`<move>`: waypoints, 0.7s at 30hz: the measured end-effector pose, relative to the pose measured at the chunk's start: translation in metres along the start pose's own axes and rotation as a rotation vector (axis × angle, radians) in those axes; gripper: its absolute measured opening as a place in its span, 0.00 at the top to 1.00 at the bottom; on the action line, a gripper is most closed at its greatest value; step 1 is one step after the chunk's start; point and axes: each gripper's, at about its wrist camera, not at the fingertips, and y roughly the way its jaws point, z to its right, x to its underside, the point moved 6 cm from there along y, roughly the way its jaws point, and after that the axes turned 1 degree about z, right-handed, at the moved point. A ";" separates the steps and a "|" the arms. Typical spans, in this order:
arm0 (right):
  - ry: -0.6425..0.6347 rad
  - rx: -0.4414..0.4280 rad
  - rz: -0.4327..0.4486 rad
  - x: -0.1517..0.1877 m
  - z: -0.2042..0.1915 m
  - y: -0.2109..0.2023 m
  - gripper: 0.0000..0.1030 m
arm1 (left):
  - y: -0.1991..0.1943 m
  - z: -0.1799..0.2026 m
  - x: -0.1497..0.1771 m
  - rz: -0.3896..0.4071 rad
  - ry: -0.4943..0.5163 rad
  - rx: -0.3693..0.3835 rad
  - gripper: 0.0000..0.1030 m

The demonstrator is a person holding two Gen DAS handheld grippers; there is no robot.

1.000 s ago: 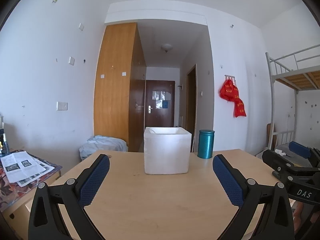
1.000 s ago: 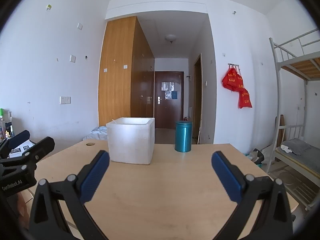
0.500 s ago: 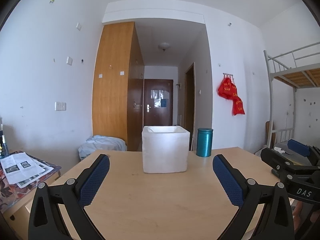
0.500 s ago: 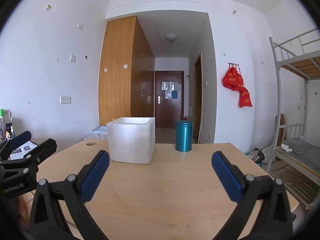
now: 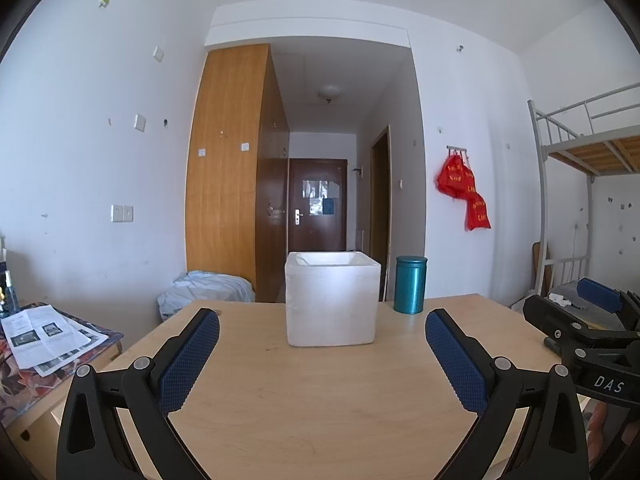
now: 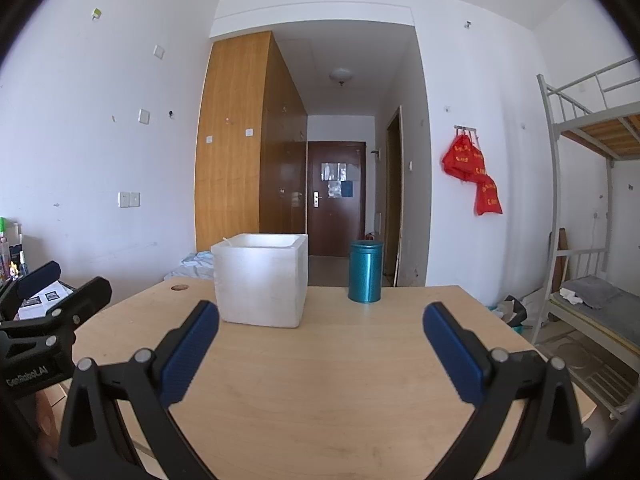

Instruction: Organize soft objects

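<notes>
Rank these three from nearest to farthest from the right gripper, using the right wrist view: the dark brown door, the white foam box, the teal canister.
1. White foam box: on the table, ahead and left of the right gripper.
2. Teal canister: on the table, farther back, slightly right of centre.
3. Dark brown door: far off, at the hallway's end.

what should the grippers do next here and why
Probably ease the left gripper forward toward the white foam box. Both it and the right gripper are open and empty above the wooden table, and the box sits almost dead ahead between the left fingers. Only a teal canister stands beside it; no other soft item shows on the table.
</notes>
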 end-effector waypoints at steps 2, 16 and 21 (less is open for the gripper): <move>0.000 0.002 0.001 0.000 0.000 0.000 0.00 | 0.001 0.000 0.000 -0.002 -0.001 -0.001 0.00; 0.002 0.002 -0.002 0.002 0.001 -0.001 0.00 | 0.001 0.002 0.001 -0.001 0.000 -0.002 0.00; 0.001 0.003 -0.003 0.002 0.001 -0.001 0.00 | 0.000 0.003 0.001 0.003 0.005 -0.002 0.00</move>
